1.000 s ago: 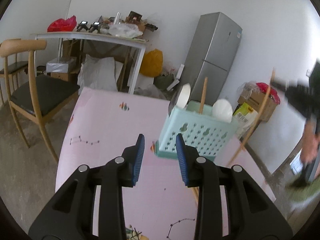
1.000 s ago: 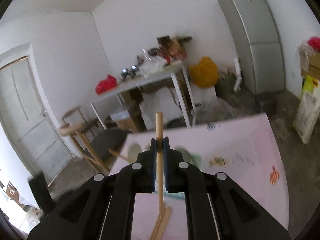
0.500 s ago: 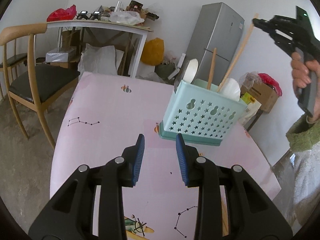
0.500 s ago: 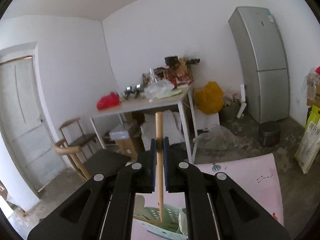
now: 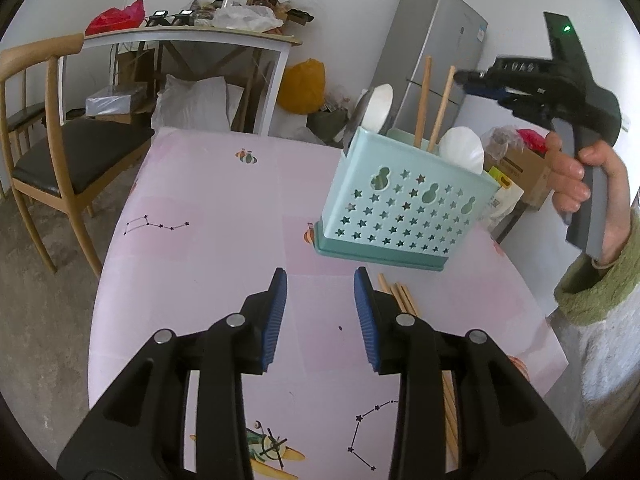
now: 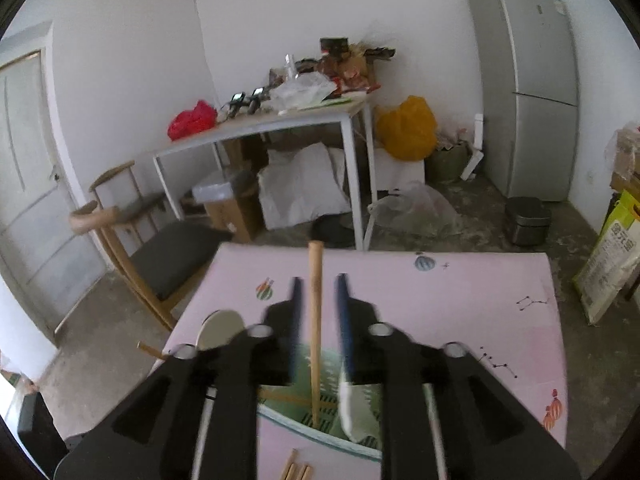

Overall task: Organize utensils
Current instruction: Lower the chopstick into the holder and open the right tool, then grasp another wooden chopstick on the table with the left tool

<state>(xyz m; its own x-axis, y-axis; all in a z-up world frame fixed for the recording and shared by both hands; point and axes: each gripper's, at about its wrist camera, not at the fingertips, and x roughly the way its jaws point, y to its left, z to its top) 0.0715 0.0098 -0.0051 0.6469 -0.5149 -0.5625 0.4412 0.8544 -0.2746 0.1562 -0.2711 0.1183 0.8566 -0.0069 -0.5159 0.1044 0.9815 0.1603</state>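
A teal star-holed basket (image 5: pixel 400 208) stands on the pink table (image 5: pixel 192 248), holding two upright chopsticks (image 5: pixel 422 100) and white spoons (image 5: pixel 464 148). Several loose chopsticks (image 5: pixel 400 296) lie just in front of it. My left gripper (image 5: pixel 320 280) hovers low over the table short of the basket, its jaws opening with nothing between them. My right gripper (image 6: pixel 319 280) is above the basket (image 6: pixel 296 420), its jaws opening. A chopstick (image 6: pixel 315 320) stands between them with its tip in the basket, and the pads are clear of it.
A hand (image 5: pixel 572 184) in a green sleeve holds the right gripper (image 5: pixel 480 80). A wooden chair (image 5: pixel 52 152) sits at the table's left. Beyond are a cluttered white side table (image 5: pixel 192 36), a fridge (image 5: pixel 436 48), bags and boxes.
The right gripper carried the chopstick over the basket, lowered it in and parted its jaws from it. The left gripper sank a little toward the table.
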